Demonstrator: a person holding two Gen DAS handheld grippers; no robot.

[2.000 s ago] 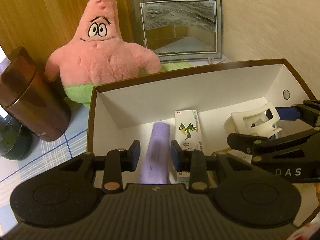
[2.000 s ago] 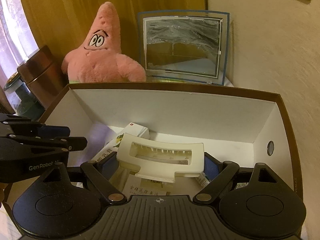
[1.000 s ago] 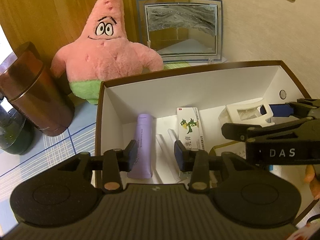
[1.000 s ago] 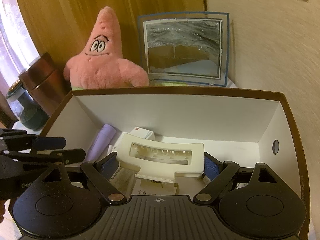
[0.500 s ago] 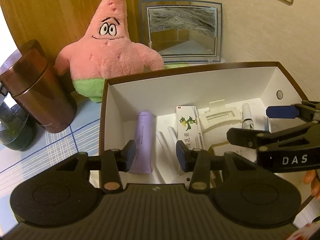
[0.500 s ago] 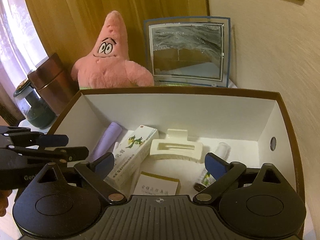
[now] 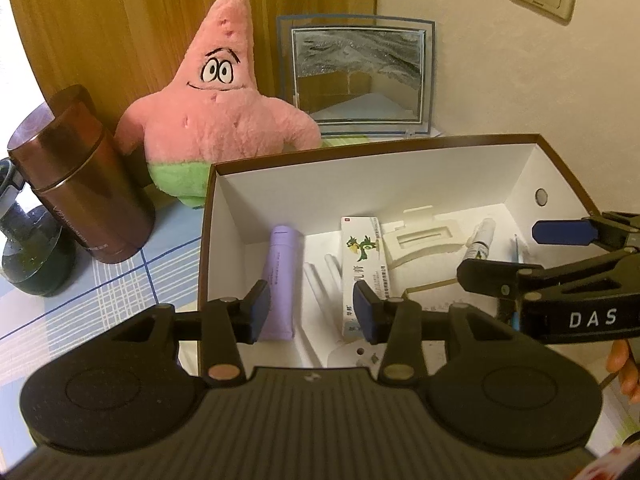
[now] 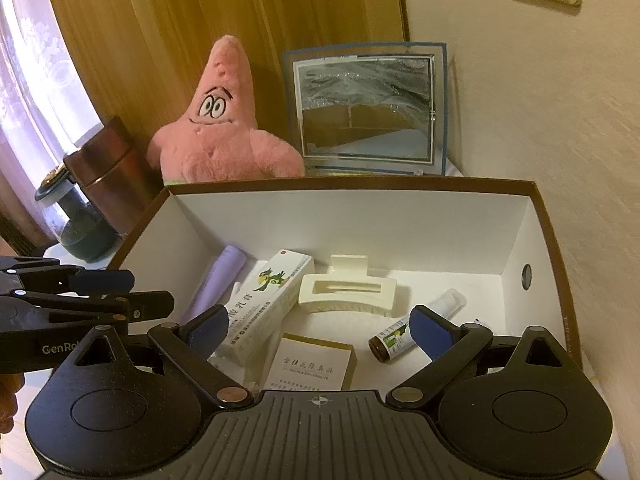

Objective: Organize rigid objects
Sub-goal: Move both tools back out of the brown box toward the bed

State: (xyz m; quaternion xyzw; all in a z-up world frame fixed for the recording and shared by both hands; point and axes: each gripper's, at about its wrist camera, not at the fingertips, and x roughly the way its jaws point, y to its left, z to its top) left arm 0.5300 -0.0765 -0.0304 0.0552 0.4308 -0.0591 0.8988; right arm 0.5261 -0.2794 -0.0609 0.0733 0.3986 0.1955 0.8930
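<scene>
Seen from the left wrist, the left gripper [image 7: 307, 307] is held above the near edge of the brown-rimmed white cardboard box [image 7: 376, 148]. Its blue-padded jaws have just been opening a little and stand apart with nothing clamped; the lilac plastic tube [image 7: 280, 280] lies flat on the box floor below them, along the box's left wall, which suggests a finished drop-off. Just right of it in the box the white carton printed with a green bird [image 7: 363, 272] is laid parallel, lengthwise, so the long items are packed side by side. The cream plastic hair claw clip [image 7: 424, 237] rests nearer the box's back wall. The right gripper [image 7: 520, 252] is seen over the box's right half.

In the right wrist view the right gripper [image 8: 320, 326] is spread wide and empty, its jaws having just been opening, held above the box [image 8: 352, 185]; the clip [image 8: 347, 292] lies free on the box floor beyond it. A small brown glass bottle [image 8: 390, 343] and a gold-edged white card box [image 8: 314, 362] lie nearer the box's front; whether the bottle touches the white spray tube [image 8: 448, 302] behind it cannot be told.

Behind the box a pink plush starfish [image 8: 224, 136] and a blue-framed sand picture [image 8: 366, 110] are stood against a wooden panel and cream wall; left of the box, a copper-brown metal canister [image 7: 80, 184] is set on a blue checked cloth [image 7: 112, 292].
</scene>
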